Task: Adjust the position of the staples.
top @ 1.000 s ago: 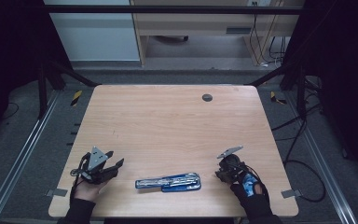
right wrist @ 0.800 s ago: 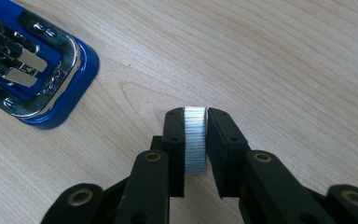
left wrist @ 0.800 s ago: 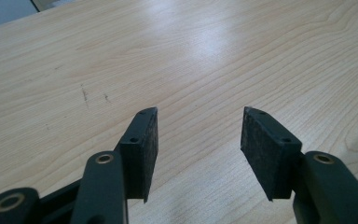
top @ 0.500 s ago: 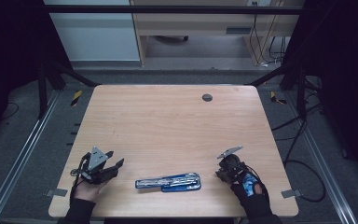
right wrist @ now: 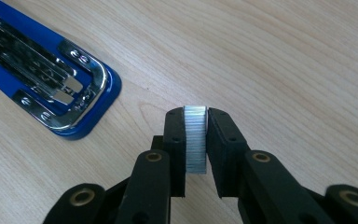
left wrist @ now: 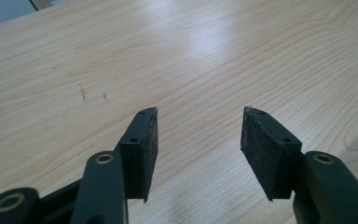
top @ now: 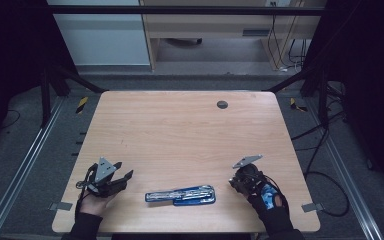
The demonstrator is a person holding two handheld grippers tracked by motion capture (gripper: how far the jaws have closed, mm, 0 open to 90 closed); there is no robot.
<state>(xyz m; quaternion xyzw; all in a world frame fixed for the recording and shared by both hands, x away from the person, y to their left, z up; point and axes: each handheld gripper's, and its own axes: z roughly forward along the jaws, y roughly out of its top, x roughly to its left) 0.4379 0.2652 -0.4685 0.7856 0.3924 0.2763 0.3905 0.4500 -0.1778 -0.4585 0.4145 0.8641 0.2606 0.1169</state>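
Right gripper (right wrist: 196, 140) held a strip of staples (right wrist: 195, 139) upright between its jaws; both pads pressed its flat sides, and the silver strip stood out slightly above the jaw tips. The jaws had just been closing, with the staples between them. In the high view the right gripper (top: 241, 181) sat near the desk's (top: 190, 130) front right corner, gloved right hand (top: 268, 197) behind it, grey plate on top.

Stapler (top: 181, 195) lay opened flat near the front edge, about midway between the two grippers, long side parallel to that edge. Blue base, chrome metal on top. In the right gripper view the stapler's (right wrist: 46, 79) rounded blue end lay near the jaws, apart from them, not touching the staples.

Left gripper (top: 121, 177) was near the front left corner, left hand (top: 95, 202) under it. In the left gripper view the left gripper (left wrist: 198, 140) had its jaws wide apart, nothing between the pads, only bare wood below. Tips pointed roughly toward the stapler, well clear of it.

A small dark round thing (top: 222, 104) was near the far edge, right of centre; too small to tell what it was.
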